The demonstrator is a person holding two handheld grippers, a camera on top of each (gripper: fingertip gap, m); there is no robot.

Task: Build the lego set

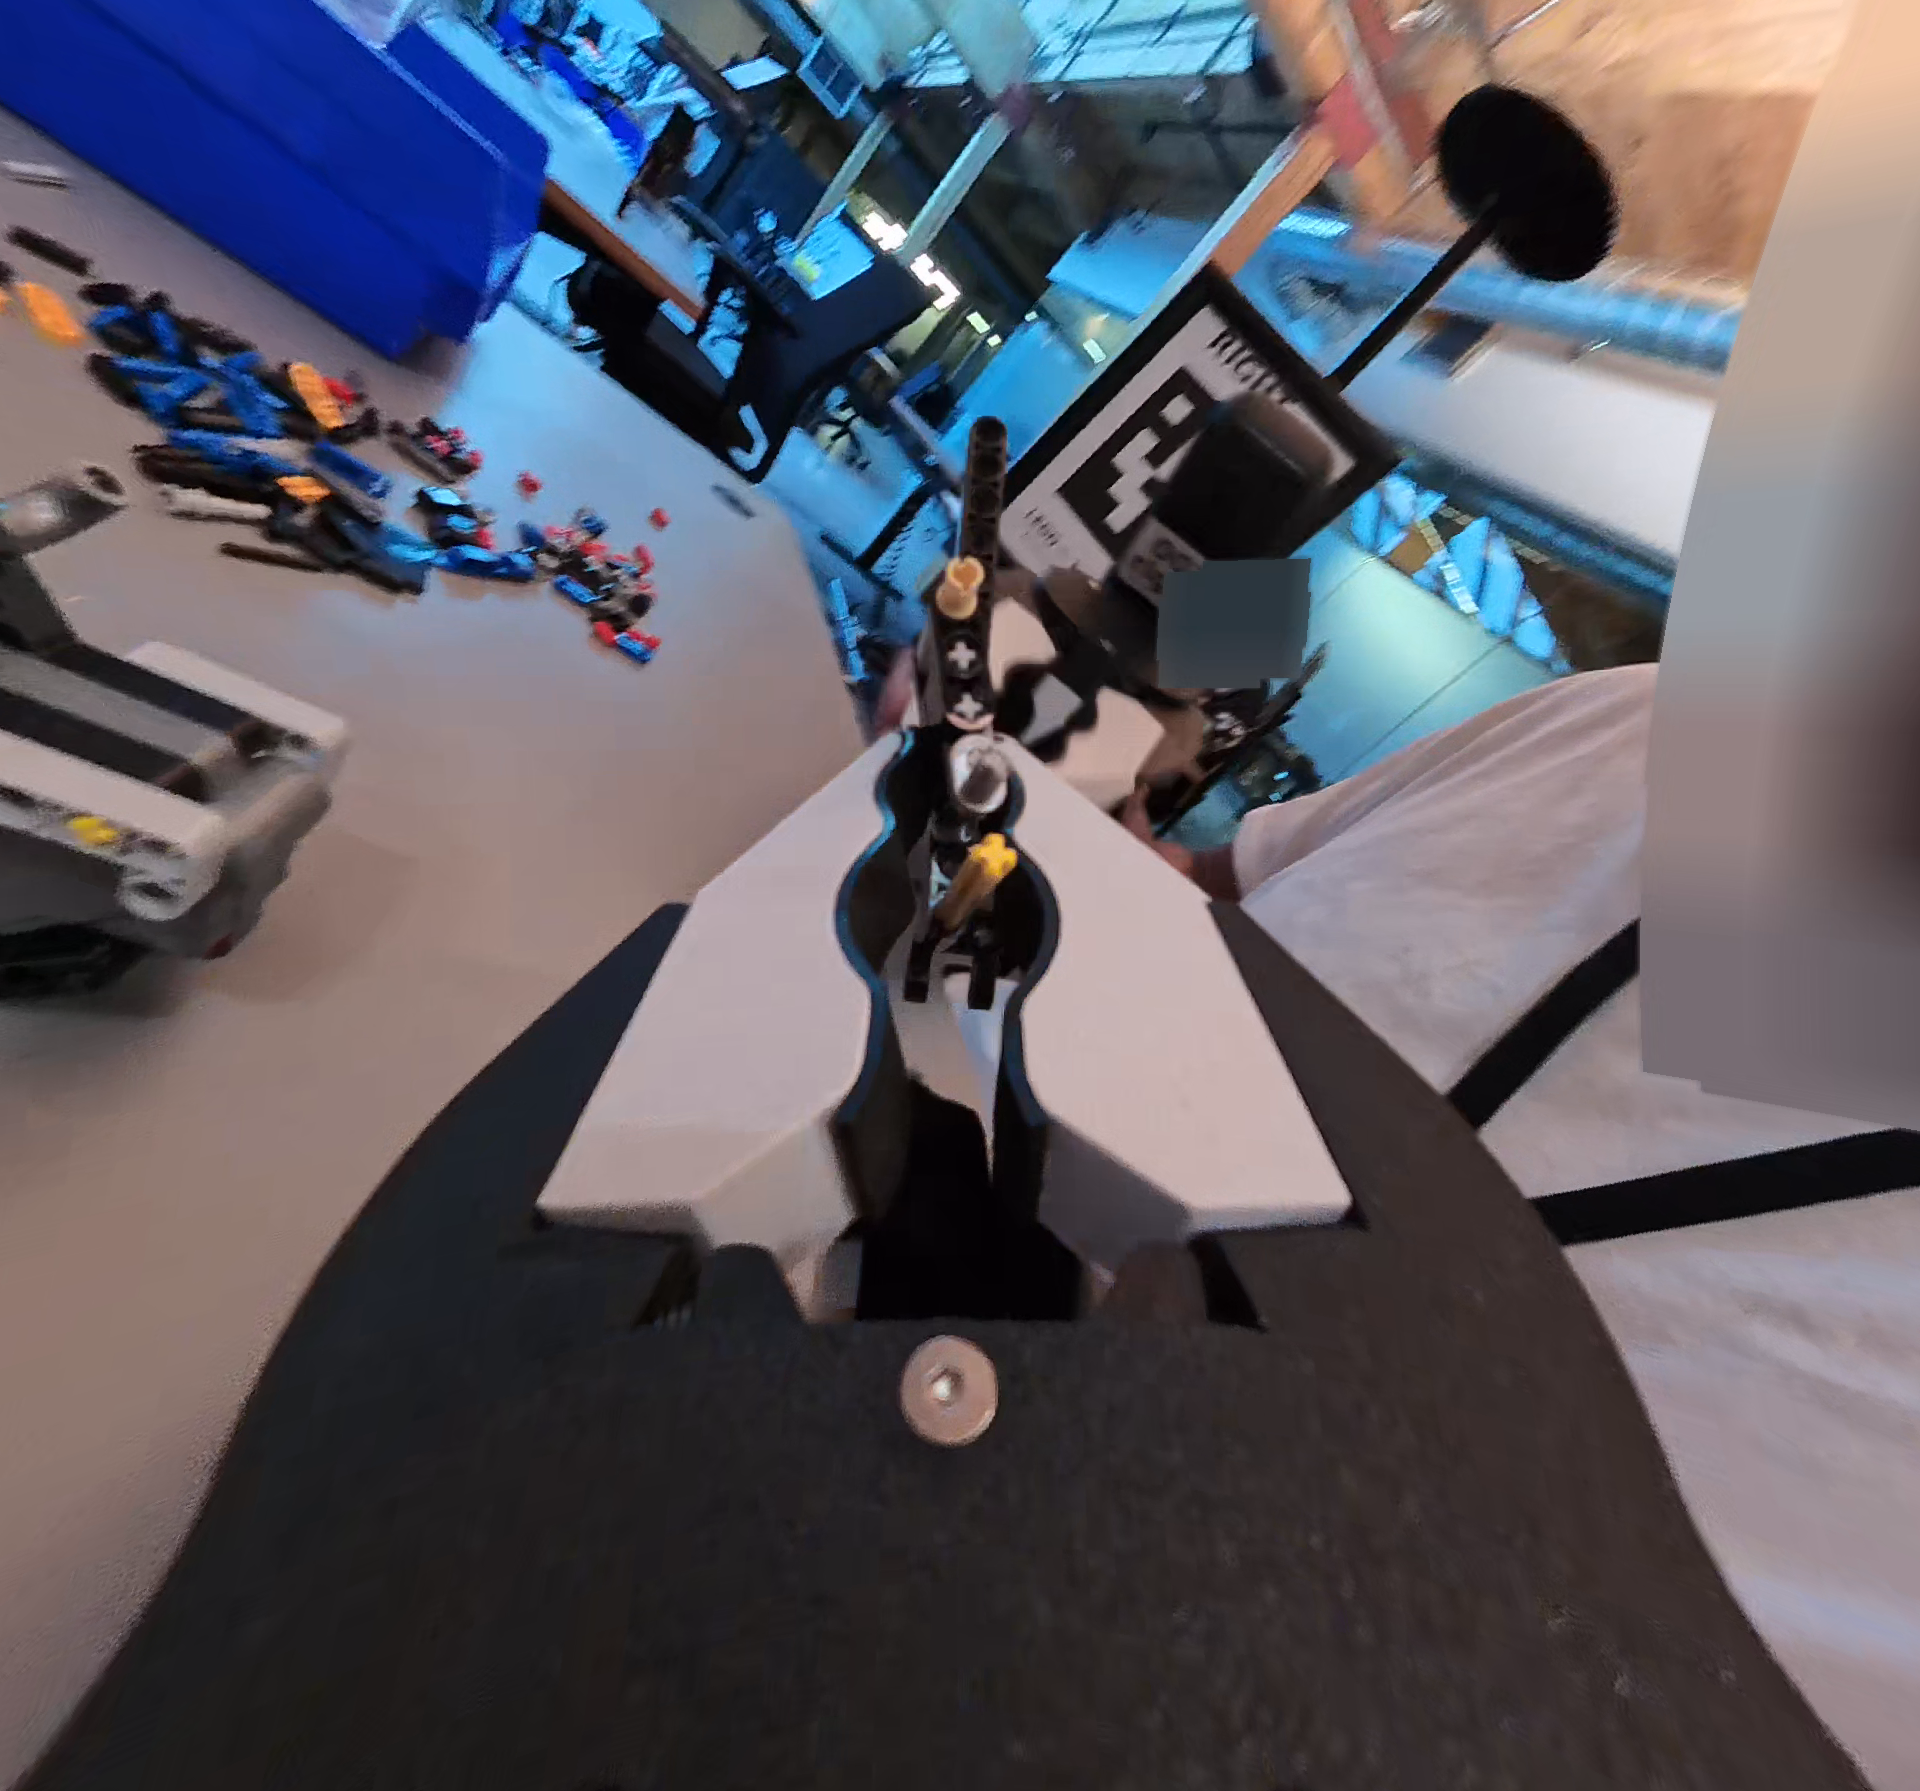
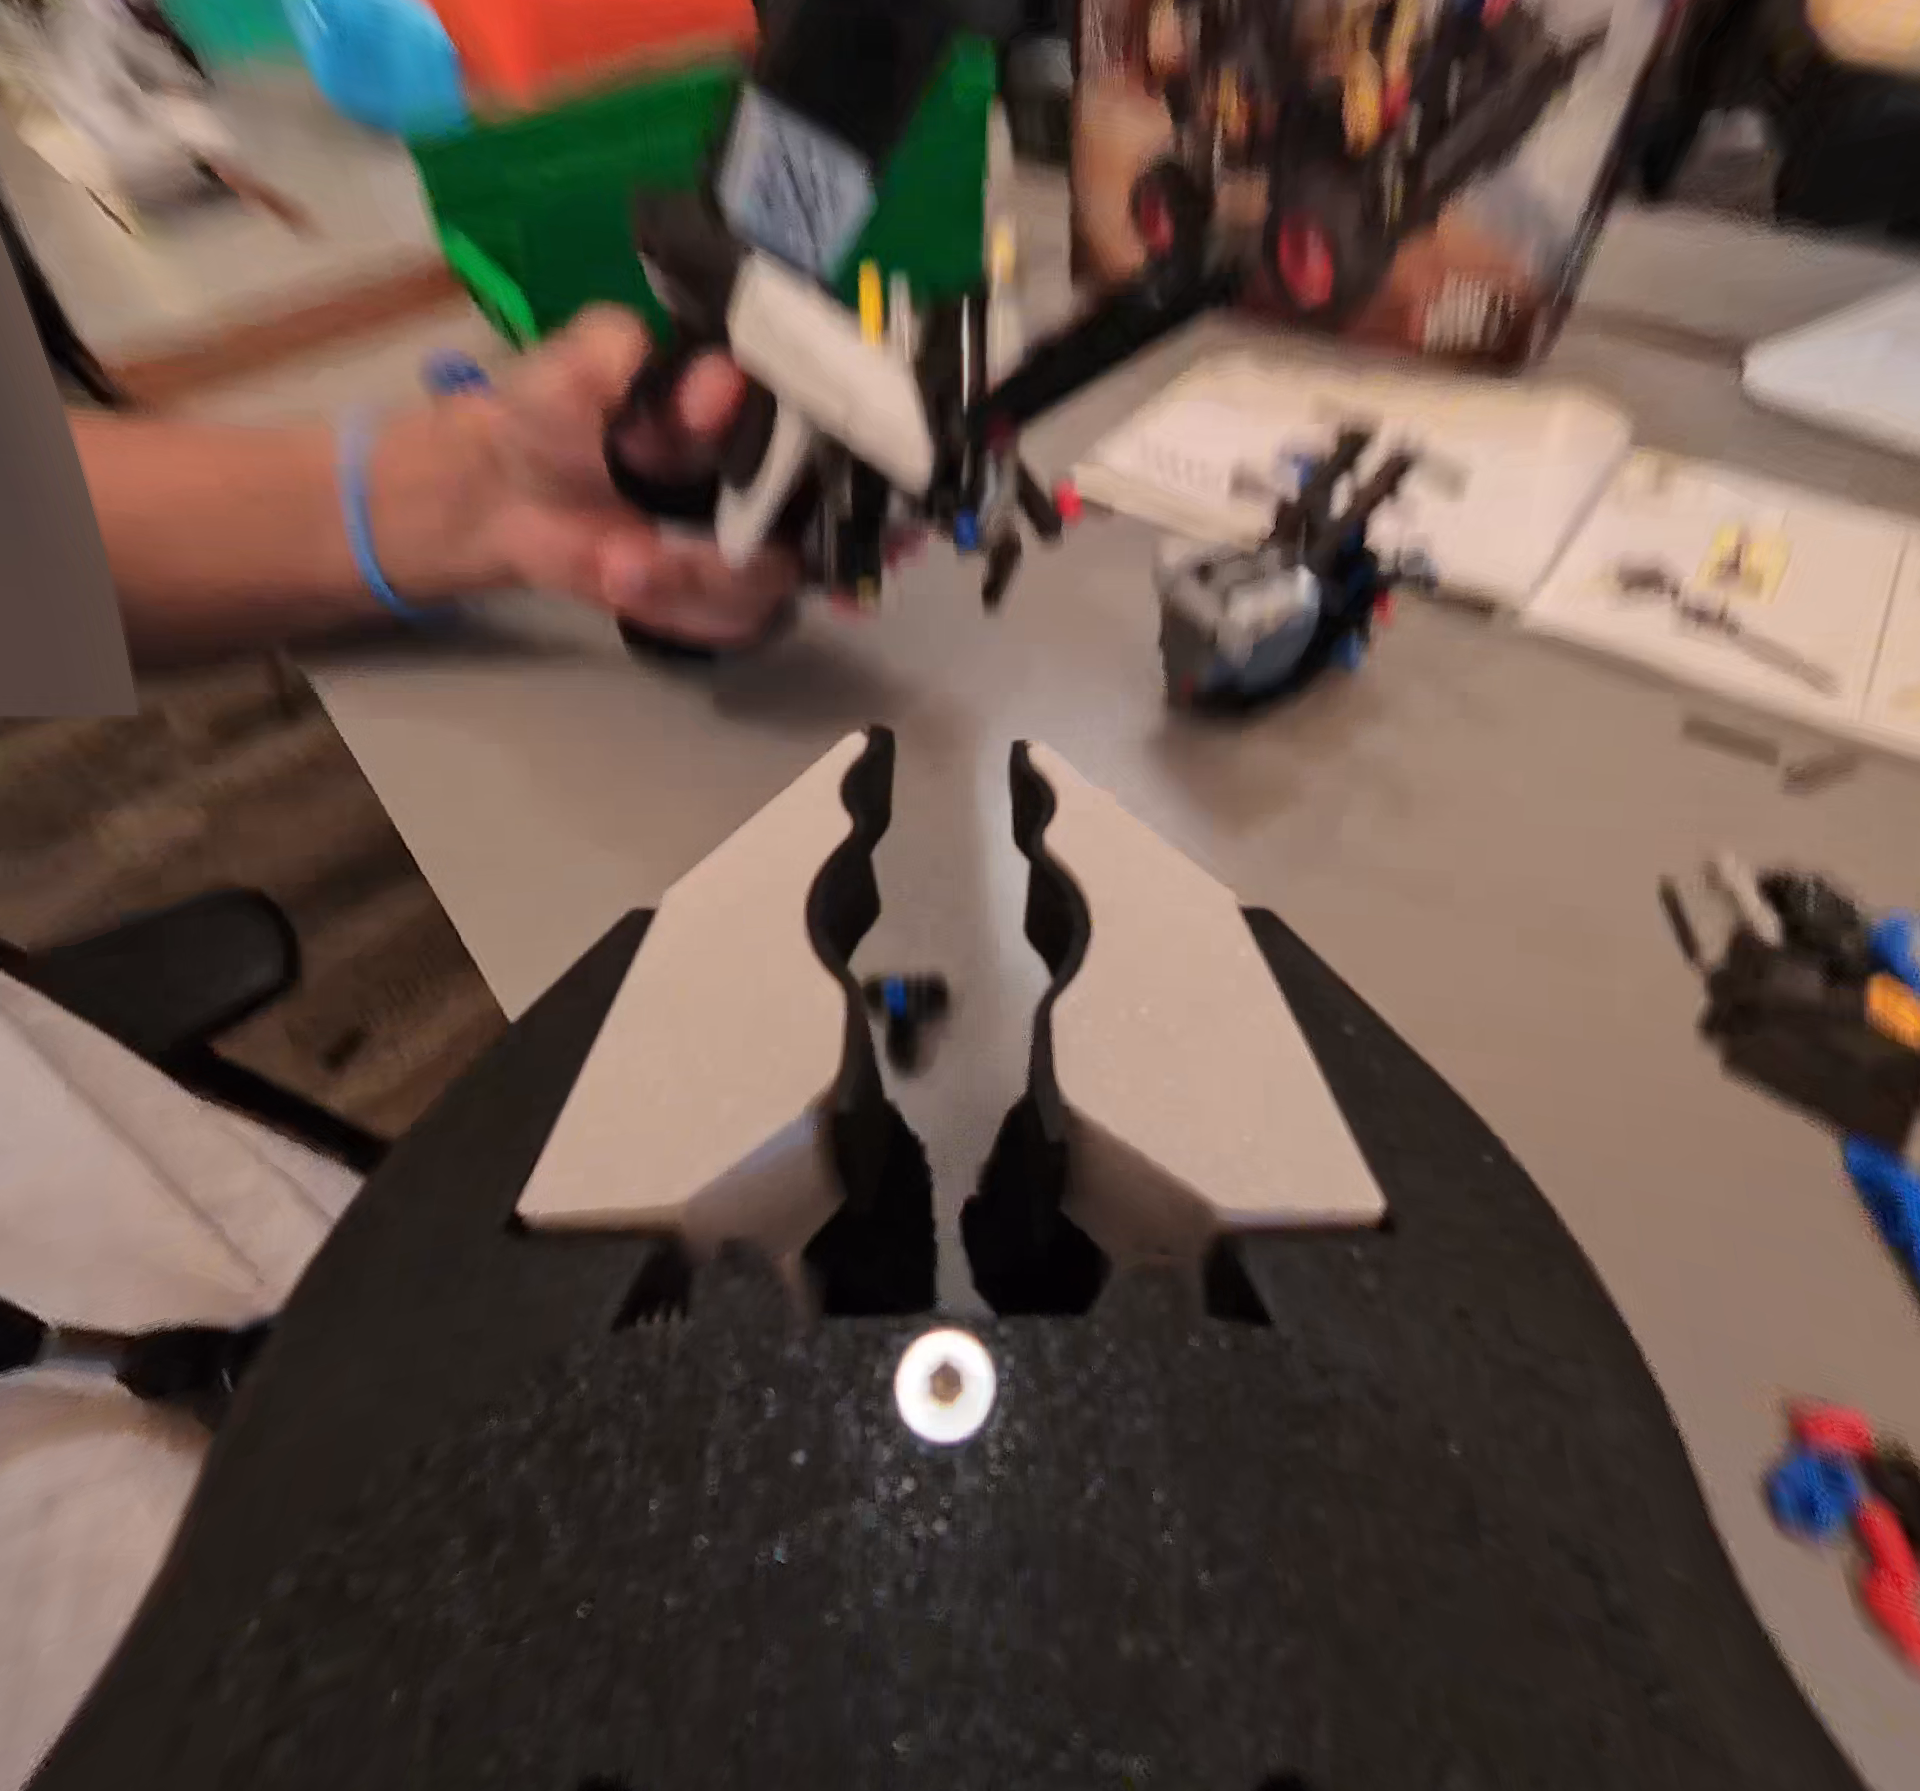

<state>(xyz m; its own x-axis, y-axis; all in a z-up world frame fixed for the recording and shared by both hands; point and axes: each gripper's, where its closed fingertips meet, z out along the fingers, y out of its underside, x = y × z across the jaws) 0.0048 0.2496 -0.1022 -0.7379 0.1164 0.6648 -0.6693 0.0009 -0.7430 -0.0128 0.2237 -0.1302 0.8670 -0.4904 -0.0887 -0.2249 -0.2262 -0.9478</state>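
My left gripper (image 1: 951,765) has its jaws clamped on a black lego assembly (image 1: 961,702): a thin holed beam sticking up out of the tips, w/ a tan pin (image 1: 958,588) near its middle and a yellow axle (image 1: 982,874) lower down, between the pads. It's held up off the counter (image 1: 499,806), not resting on anything. My right gripper (image 2: 951,754) is empty, jaws at a narrow gap, hovering over the counter; through the gap I see a small black-and-blue piece (image 2: 902,1001) lying on the surface.

From the right wrist view the left hand (image 2: 582,484) and the assembly sit ahead and up-left, blurred. Beside it on the counter: a grey-and-blue sub-build (image 2: 1257,588), the open instruction booklet (image 2: 1558,536), the set's box (image 2: 1340,100) standing behind. Loose blue/black/red parts (image 1: 343,484) are scattered further out in the left view.

Probably a fitting step next, i.e. bringing a part to the held build.

Risks as I judge them:
- grip is only on a thin edge of the beam, so any side push from the right could pivot it in the jaws or pop it out
- yellow axle looks half seated; a knock could drop it
- both views are blurry, so alignment on small holes is hard; a pin forced in crooked could split the assembly
- the small piece could skid away if I close off-centre
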